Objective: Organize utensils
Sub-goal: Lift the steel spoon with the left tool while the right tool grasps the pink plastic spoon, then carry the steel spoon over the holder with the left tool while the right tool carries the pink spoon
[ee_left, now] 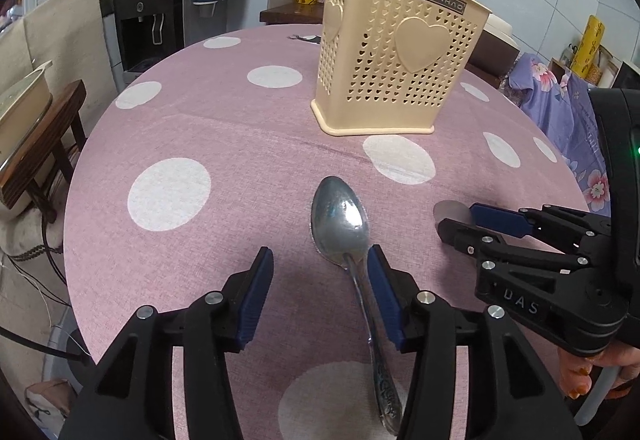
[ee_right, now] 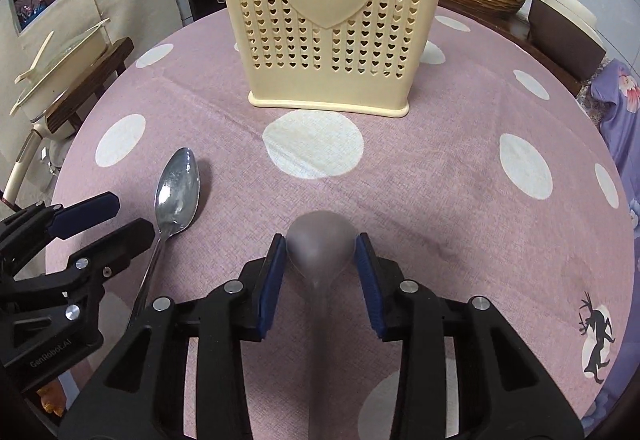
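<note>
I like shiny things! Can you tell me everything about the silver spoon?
The silver spoon looks like polished metal, with an oval bowl facing up and a slim handle with an embossed pattern at its end. It lies flat on the pink dotted tablecloth, bowl toward the cream holder. The left gripper straddles its neck, open.

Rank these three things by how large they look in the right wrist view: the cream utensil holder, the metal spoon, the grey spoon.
1. cream utensil holder, clearly largest.
2-3. metal spoon and grey spoon: unsure. The grey spoon is nearer the camera, and both handles are partly hidden.
</note>
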Demonstrator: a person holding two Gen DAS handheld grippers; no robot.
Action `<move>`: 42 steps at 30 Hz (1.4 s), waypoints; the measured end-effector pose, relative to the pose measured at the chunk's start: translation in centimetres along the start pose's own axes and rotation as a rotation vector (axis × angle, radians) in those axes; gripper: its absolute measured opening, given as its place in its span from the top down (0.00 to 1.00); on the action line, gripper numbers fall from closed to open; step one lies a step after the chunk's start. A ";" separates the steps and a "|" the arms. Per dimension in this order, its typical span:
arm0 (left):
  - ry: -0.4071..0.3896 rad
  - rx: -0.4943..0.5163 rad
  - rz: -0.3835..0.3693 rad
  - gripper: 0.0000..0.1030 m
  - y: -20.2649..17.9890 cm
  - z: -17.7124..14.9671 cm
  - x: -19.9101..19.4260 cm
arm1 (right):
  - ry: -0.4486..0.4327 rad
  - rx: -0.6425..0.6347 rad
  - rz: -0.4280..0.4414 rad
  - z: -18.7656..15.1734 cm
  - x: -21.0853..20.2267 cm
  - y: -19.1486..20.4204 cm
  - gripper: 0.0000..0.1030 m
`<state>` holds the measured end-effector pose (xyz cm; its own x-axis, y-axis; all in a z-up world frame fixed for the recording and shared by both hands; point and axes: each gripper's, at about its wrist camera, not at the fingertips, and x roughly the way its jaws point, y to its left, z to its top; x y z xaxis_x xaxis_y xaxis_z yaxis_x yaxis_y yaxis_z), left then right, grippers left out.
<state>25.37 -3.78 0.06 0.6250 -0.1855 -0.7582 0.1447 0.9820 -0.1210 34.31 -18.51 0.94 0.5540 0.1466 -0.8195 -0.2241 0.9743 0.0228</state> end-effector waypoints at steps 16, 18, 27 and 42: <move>0.033 0.054 0.074 0.42 -2.4 1.0 2.6 | -0.033 0.097 0.012 -0.1 -1.4 -1.9 0.64; 0.031 0.059 0.087 0.42 -2.7 1.3 3.0 | -0.039 0.109 0.011 -0.1 -1.7 -2.1 0.64; 0.033 0.060 0.087 0.59 -3.1 2.3 3.6 | -0.042 0.120 0.011 -0.4 -1.9 -2.3 0.64; -0.011 0.048 0.058 0.64 -2.9 2.6 2.5 | -0.065 0.133 0.019 -0.4 -2.5 -2.5 0.64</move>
<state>28.47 -7.20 0.19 0.6419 -0.1290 -0.7559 0.1441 0.9885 -0.0463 33.17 -21.34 2.67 0.6024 0.1717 -0.7795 -0.1296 0.9847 0.1168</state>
